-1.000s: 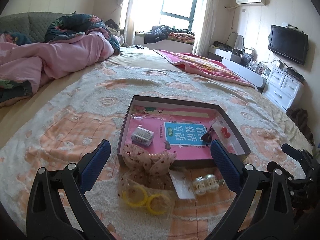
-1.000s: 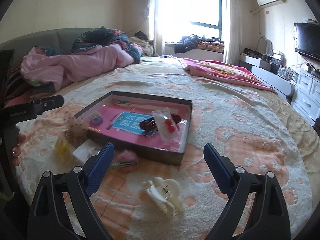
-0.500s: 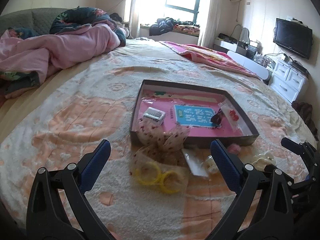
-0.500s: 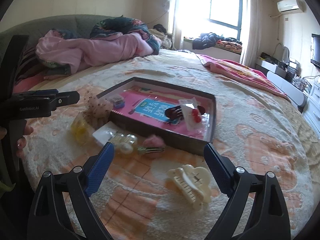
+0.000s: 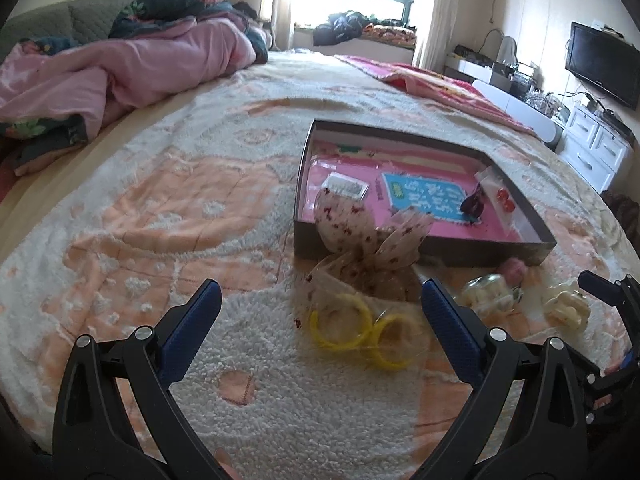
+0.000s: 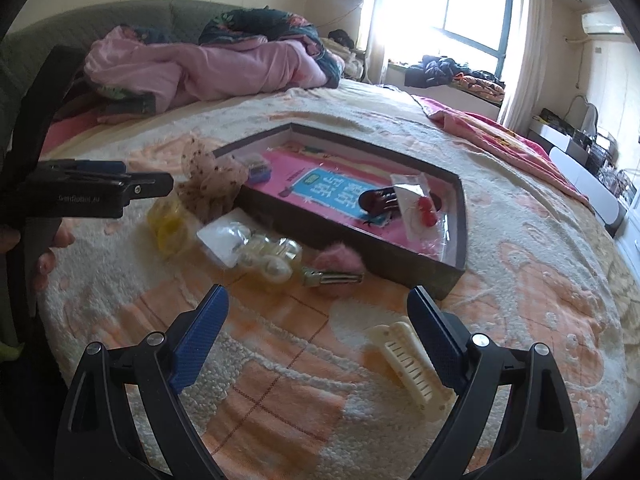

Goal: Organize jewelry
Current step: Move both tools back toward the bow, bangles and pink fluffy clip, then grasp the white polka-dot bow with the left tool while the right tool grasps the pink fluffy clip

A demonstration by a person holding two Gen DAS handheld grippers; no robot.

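A dark box with a pink lining point(image 5: 424, 250) point(image 6: 352, 240) lies on the bed and holds a bagged comb-like piece point(image 5: 346, 187), a dark clip point(image 6: 378, 200) and bagged red beads point(image 6: 428, 212). In front of it lie a dotted fabric bow point(image 5: 372, 240), yellow rings in a bag point(image 5: 360, 326), a pearl clip point(image 6: 268, 256), a pink fluffy clip point(image 6: 340, 266) and a cream claw clip point(image 6: 412, 364). My left gripper point(image 5: 320, 328) is open above the yellow rings. My right gripper point(image 6: 316, 332) is open, with the claw clip by its right finger.
A fluffy peach and white blanket point(image 5: 160, 208) covers the bed. A pink quilt point(image 5: 132, 64) is heaped at the far left. White drawers point(image 5: 596, 148) and a TV point(image 5: 600, 68) stand at the right wall. The left gripper shows in the right wrist view point(image 6: 100, 194).
Both grippers have moved left and lower toward the loose items in front of the box. The claw clip now lies by the right gripper's right finger. Both stay open.
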